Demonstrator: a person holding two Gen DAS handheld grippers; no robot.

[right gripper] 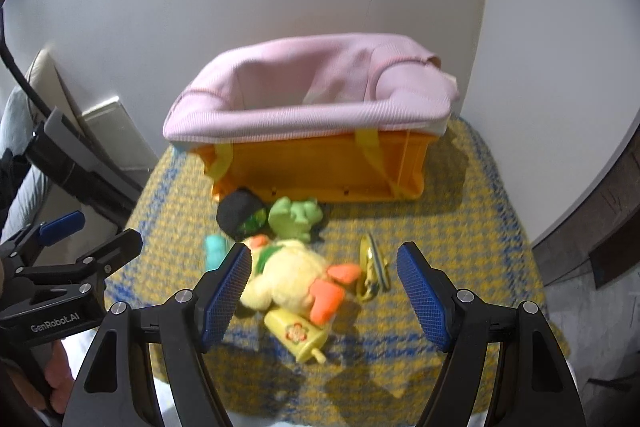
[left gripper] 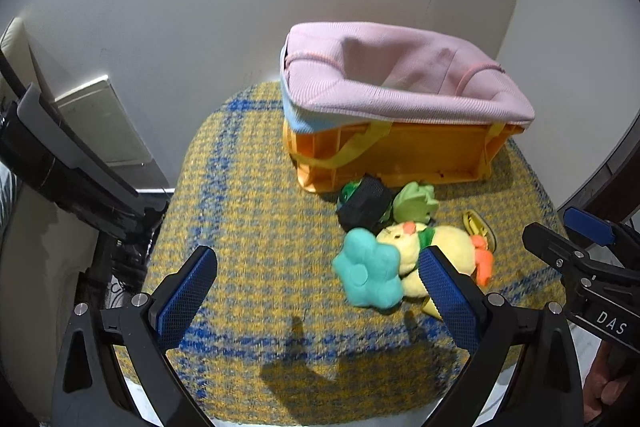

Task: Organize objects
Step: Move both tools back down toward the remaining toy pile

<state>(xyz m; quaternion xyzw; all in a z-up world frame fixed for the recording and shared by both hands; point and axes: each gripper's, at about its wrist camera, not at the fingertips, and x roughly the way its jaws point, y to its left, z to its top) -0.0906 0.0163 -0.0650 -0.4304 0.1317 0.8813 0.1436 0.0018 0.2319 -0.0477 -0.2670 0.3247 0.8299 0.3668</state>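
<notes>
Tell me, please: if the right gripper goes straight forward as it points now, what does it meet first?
Most likely the yellow plush duck. It lies on the cloth directly ahead of the open right gripper, partly between its fingers. Depth is unclear in this fisheye view.

Right gripper [right gripper: 324, 291] fingers apart (nothing held), yellow plush duck [right gripper: 288, 281] between, orange basket [right gripper: 320, 167] beyond

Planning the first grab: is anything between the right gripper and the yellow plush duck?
Nothing visible blocks it. The right gripper is open, and the yellow plush duck lies directly ahead on the woven mat. A yellow toy bottle touches its near side.
</notes>
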